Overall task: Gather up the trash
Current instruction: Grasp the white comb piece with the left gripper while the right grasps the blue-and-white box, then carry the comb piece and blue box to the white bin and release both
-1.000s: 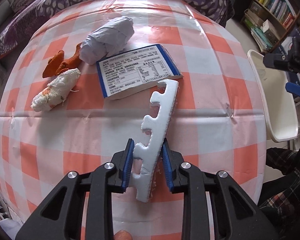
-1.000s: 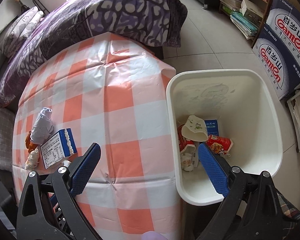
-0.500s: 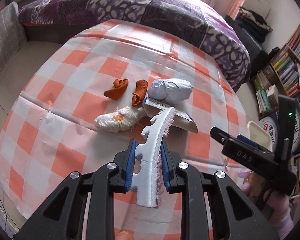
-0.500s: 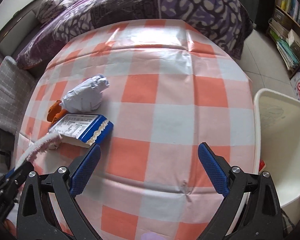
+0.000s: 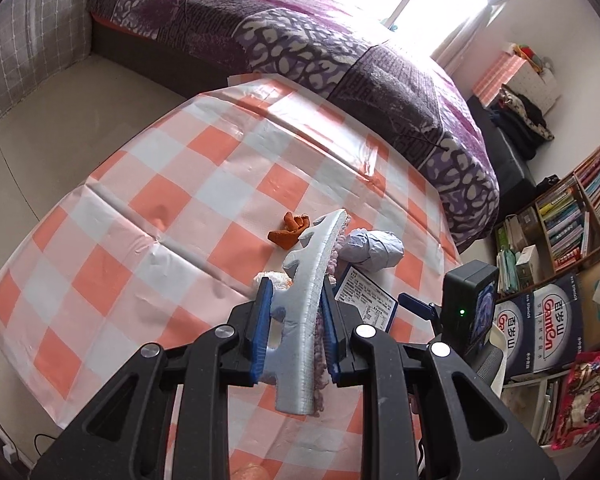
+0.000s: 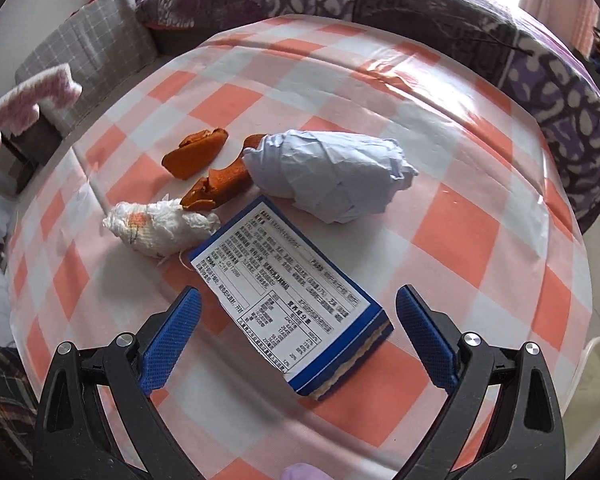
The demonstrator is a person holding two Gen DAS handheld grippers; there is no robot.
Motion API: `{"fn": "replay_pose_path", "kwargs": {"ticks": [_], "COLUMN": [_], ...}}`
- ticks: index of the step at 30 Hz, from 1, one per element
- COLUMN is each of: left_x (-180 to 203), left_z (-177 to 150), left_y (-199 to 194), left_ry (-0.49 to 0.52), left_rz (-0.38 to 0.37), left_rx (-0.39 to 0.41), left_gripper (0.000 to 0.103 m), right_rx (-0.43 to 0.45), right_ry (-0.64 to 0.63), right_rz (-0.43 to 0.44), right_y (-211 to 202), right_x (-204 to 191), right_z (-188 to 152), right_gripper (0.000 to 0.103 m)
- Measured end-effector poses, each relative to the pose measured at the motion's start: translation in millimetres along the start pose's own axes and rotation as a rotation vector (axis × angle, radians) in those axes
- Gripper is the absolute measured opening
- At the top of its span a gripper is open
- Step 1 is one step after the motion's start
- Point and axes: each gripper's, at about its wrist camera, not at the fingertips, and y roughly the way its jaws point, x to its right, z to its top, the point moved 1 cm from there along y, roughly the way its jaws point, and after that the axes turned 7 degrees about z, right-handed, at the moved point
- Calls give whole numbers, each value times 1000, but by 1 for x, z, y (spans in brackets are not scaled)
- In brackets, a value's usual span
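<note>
My left gripper (image 5: 294, 312) is shut on a white foam piece with notched edge and pink fuzzy side (image 5: 306, 304), held well above the checked table (image 5: 148, 208). The foam's tip shows at the far left of the right wrist view (image 6: 24, 100). My right gripper (image 6: 296, 328) is open, its jaws either side of a blue-edged carton with a printed label (image 6: 292, 300) lying on the table. Beyond it lie a crumpled pale blue paper wad (image 6: 332, 172), orange peel pieces (image 6: 204, 164) and a stained white tissue (image 6: 160, 228).
The white bin's rim (image 6: 592, 380) shows at the right edge of the table. A bed with a purple patterned cover (image 5: 340, 52) runs behind the table. Bookshelves and cardboard boxes (image 5: 540, 320) stand to the right. A grey checked cushion (image 6: 96, 40) is at the left.
My left gripper has lifted higher and back with the foam piece. My right gripper has swung from the bin across the table to the carton, staying open.
</note>
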Motion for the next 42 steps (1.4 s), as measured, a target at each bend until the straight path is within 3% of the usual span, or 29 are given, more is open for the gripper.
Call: {"fn": "replay_pose_path", "kwargs": {"ticks": [4,6,10,17,28,35,42], "left_x": [-3,-6,-9,-10,31,71,103], "left_z": [0,1,1,2,-12,-27,-37], "left_y": [4,6,7,3,-2,3,7], "left_ry": [-9,-21,-38,-67,25,124,195], "left_rz": [5,6,19,33,156,209,211], "left_rx": [-11,-10,-1,43,190,252,268], "left_gripper": [23,23,23,23,23,23,23], "right_rx": [-40,-21,-5,114,304,361,386], "right_ry": [-80,-78,-53,5,199,266,296], "right_rz": [-41,-34,-20,-39,-109,-152,-186], "right_y": [12,8,1,-41,-102,-124,-140], "right_x": [-8,-10,-14,-15,5,22,37], "right_z": [-3,-2,-2,-10,-18,-30,-42], "right_gripper": [93,69,63,62,62,62,62]}}
